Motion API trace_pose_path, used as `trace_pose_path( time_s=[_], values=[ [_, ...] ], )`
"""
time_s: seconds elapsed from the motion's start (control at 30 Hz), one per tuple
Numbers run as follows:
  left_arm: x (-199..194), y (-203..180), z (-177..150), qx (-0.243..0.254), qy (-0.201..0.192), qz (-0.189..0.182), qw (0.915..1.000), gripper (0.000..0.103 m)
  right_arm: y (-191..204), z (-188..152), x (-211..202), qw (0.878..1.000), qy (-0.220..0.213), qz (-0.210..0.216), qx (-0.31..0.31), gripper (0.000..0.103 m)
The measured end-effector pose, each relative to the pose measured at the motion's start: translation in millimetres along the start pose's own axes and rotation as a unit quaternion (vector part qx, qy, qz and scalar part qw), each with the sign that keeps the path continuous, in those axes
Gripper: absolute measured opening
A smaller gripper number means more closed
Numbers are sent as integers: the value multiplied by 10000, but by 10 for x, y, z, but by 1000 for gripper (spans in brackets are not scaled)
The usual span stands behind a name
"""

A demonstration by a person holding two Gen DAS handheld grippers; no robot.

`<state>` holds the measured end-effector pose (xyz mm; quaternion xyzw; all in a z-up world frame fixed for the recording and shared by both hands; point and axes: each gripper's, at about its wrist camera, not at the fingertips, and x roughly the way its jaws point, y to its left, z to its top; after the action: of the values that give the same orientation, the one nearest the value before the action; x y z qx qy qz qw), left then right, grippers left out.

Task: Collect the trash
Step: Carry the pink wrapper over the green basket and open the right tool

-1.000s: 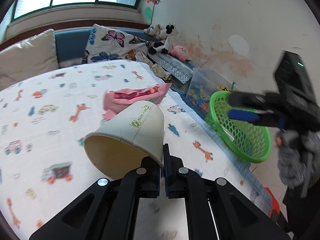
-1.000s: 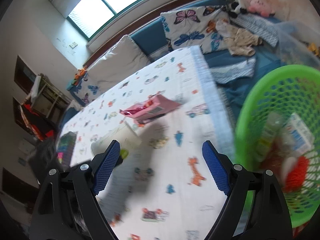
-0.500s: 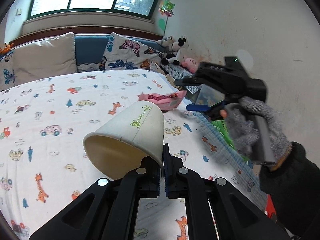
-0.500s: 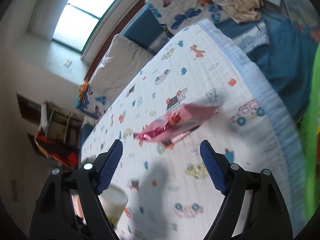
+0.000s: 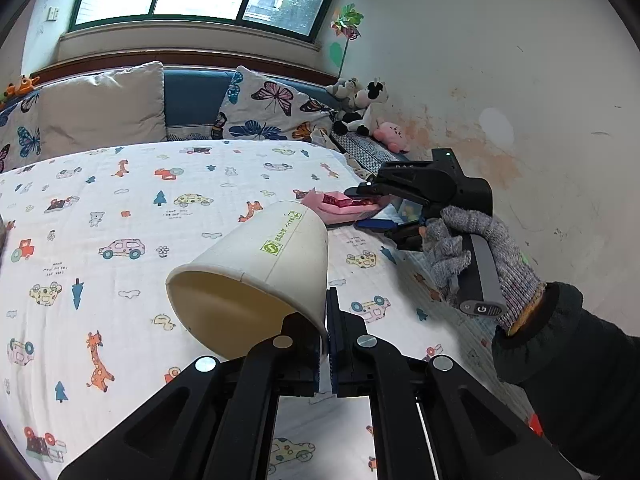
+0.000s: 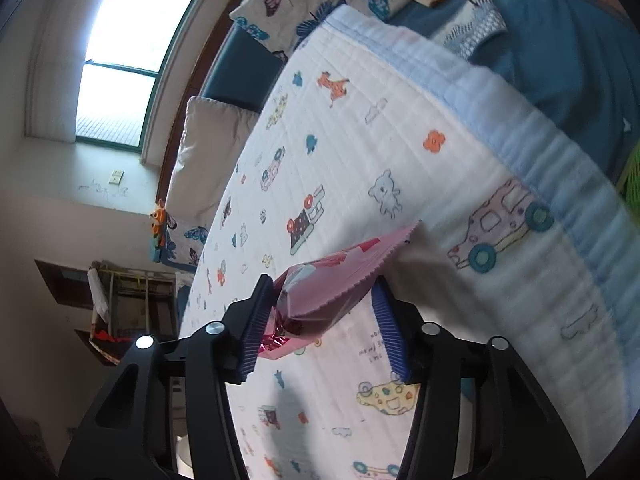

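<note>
With our left hand-held gripper [image 5: 328, 340] we are pinching the rim of a smooth tapered paper cup [image 5: 256, 276]. Our right hand-held gripper [image 6: 324, 320] is straddling a crinkly pink wrapper [image 6: 336, 280] on the quilted bed [image 6: 400, 128], seemingly not yet clamped.

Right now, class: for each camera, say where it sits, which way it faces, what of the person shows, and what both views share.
Left wrist: on the left claw, facing across the bed to the window; claw shut on the paper cup, gloved right hand visible.
Right wrist: on the right claw, tilted over the bed's edge; fingers straddle the pink wrapper.
Shared: wrapper, bed, butterfly pillow.
</note>
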<state>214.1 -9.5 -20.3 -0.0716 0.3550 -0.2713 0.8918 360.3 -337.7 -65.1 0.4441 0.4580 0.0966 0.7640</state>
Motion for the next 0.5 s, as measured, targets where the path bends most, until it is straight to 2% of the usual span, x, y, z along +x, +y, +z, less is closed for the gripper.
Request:
trace_pose_path(
  time_s=[0.2,0.3,0.5],
  values=[
    [17,-82,45,12,-3,-94,10000,4,72,-101,-272,9993,-127,174,-321,43],
    [34,-177,61,84,0,-129,9999,4,110,-175,-510,9976,-274,135,-622,41],
    [60,-485,96,235,23,-323,9992,4,36,-310,-1013,9950,-493,171,-850,41]
  ],
)
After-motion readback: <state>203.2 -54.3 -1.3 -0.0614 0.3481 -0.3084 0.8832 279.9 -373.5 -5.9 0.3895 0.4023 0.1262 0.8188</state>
